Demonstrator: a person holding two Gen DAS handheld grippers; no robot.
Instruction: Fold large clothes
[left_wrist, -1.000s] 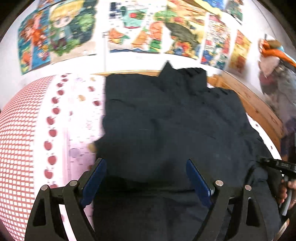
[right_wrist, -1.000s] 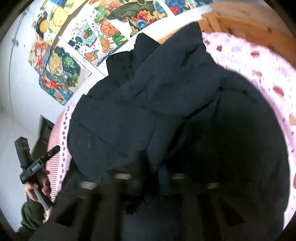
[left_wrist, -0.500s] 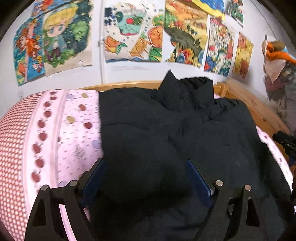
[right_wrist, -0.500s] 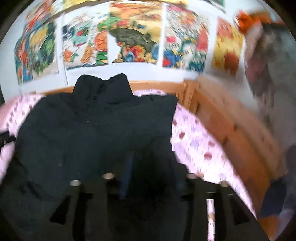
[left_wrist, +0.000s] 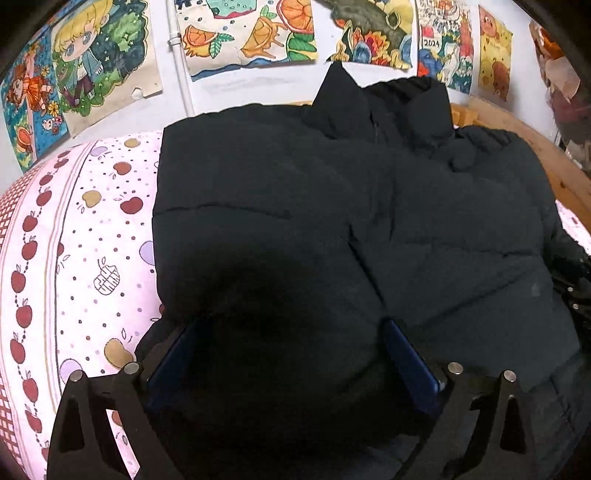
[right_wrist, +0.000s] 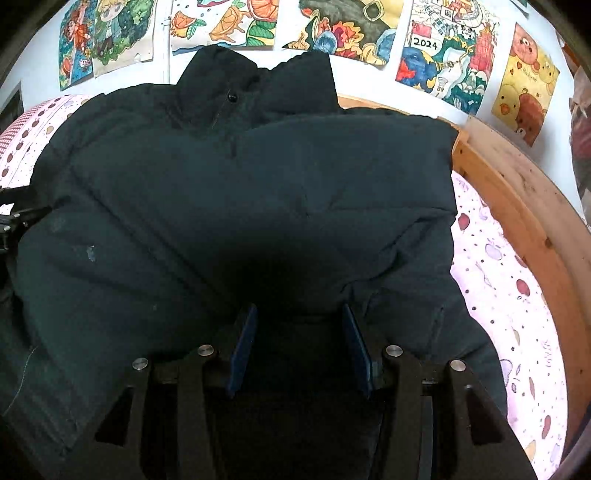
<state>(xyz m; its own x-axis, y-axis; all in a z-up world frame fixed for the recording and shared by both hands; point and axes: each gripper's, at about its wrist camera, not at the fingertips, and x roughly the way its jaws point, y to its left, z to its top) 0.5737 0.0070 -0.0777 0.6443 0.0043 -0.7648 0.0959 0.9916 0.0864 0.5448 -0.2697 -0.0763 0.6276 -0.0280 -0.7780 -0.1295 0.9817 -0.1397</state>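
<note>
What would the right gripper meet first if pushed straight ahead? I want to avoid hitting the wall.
The right gripper, fingers apart, points into the black padded jacket on the bed, so it would probably meet the jacket's bulk long before the postered wall; depth is unclear.

"2024" on a wall poster (right_wrist: 445, 55)

A black puffer jacket (left_wrist: 332, 229) lies spread on a bed sheet (left_wrist: 92, 258) printed with apples and dots, its collar toward the wall hung with colourful posters (left_wrist: 251, 33). The left hand-held gripper (left_wrist: 291, 347) sits low at the near hem, blue fingers (left_wrist: 406, 362) wide apart with dark fabric bulging between them
</note>
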